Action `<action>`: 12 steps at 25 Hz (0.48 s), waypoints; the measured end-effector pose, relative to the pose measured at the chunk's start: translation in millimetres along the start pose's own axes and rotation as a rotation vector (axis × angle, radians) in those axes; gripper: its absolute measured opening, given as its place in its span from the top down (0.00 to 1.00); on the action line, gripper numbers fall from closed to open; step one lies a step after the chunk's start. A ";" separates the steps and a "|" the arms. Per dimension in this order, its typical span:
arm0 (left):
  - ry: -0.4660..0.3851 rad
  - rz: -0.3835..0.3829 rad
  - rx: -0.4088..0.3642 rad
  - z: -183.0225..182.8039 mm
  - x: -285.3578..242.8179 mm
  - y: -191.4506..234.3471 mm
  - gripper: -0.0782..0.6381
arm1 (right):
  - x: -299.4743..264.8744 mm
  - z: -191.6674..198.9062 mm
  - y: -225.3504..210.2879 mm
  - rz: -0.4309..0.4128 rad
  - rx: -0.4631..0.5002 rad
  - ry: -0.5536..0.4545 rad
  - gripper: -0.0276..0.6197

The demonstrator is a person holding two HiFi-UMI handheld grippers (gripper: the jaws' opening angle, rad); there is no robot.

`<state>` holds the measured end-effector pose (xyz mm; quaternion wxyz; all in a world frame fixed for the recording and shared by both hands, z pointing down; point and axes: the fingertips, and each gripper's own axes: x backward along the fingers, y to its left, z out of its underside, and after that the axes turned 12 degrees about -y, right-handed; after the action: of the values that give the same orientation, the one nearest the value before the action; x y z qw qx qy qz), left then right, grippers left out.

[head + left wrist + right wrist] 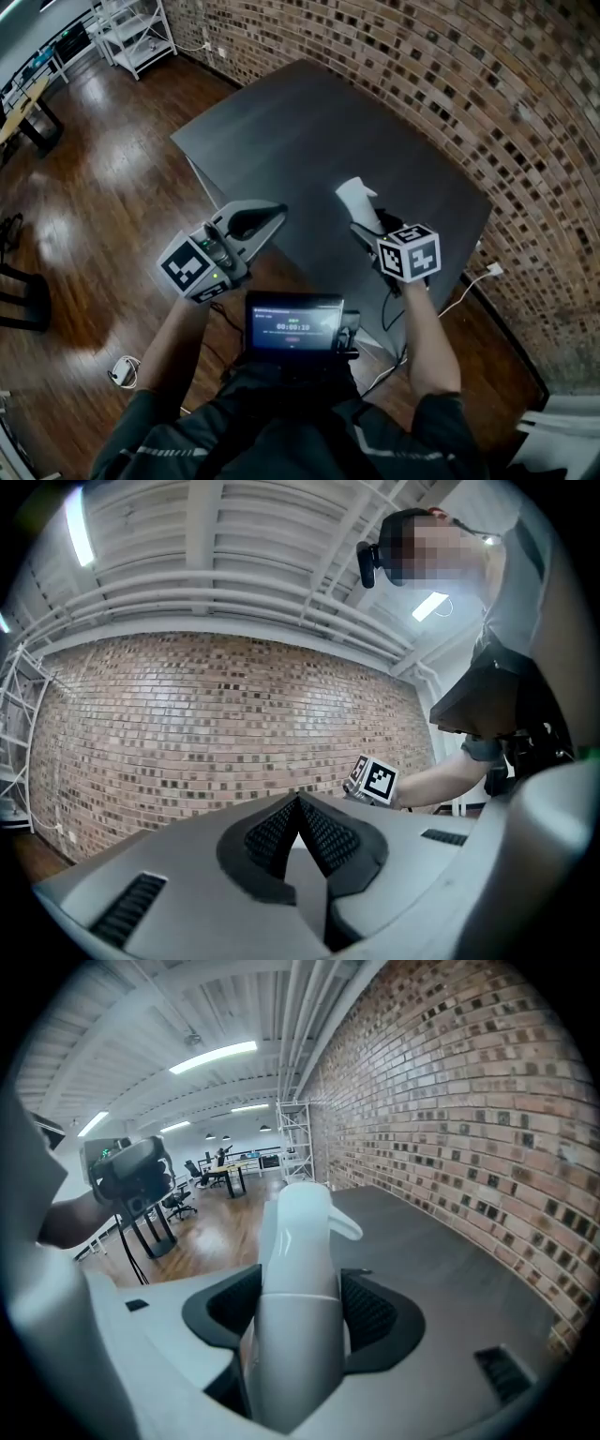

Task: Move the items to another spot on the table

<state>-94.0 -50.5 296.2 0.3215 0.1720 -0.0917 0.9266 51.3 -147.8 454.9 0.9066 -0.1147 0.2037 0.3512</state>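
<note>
A white spray bottle is clamped in my right gripper, held above the near right part of the dark table. In the right gripper view the bottle fills the space between the two black pads, nozzle pointing away over the table. My left gripper hovers at the table's near left edge, its jaws closed tip to tip with nothing between them. In the left gripper view its pads meet in a point in front of the brick wall, and the right gripper's marker cube shows behind.
A brick wall runs along the table's far and right sides. Wooden floor lies to the left, with white shelving at the back. A small screen hangs at the person's chest. A white plug and cable lie by the right wall.
</note>
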 end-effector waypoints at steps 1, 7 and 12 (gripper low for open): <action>-0.002 0.003 -0.004 -2.7 8.9 2.8 0.90 | -4.6 -2.2 10.8 -0.001 -0.001 -0.003 0.54; -0.035 -0.008 -0.013 -24.1 57.4 20.9 0.90 | -34.4 -12.5 67.5 -0.022 -0.008 -0.007 0.54; -0.042 -0.028 -0.043 -41.4 95.0 39.6 0.90 | -67.1 -24.1 100.7 -0.043 0.010 -0.001 0.54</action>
<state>-199.4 -16.1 291.5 0.3359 0.1857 -0.1158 0.9161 -69.4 -122.7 457.1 0.9146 -0.1144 0.2027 0.3306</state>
